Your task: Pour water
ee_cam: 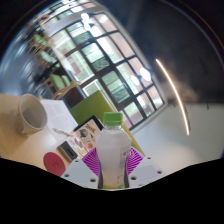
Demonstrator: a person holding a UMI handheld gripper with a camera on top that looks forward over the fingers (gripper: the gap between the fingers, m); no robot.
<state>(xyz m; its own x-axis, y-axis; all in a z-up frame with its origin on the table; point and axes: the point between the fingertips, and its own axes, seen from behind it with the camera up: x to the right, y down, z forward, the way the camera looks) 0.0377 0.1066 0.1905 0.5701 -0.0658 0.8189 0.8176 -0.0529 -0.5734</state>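
Note:
A clear plastic water bottle (112, 155) with a green cap and a pale label stands between my fingers, held upright in a strongly tilted view. My gripper (112, 165) is shut on the bottle, with the purple pads (93, 163) pressing on both of its sides. A white cup (31, 114) stands on the white table (50, 150), to the left of and beyond the bottle, with its mouth open toward me.
A small round pink-and-dark object (62, 152) lies on the table just left of the fingers. A green box-like thing (92, 108) stands behind the bottle. Large windows (100, 60) fill the background.

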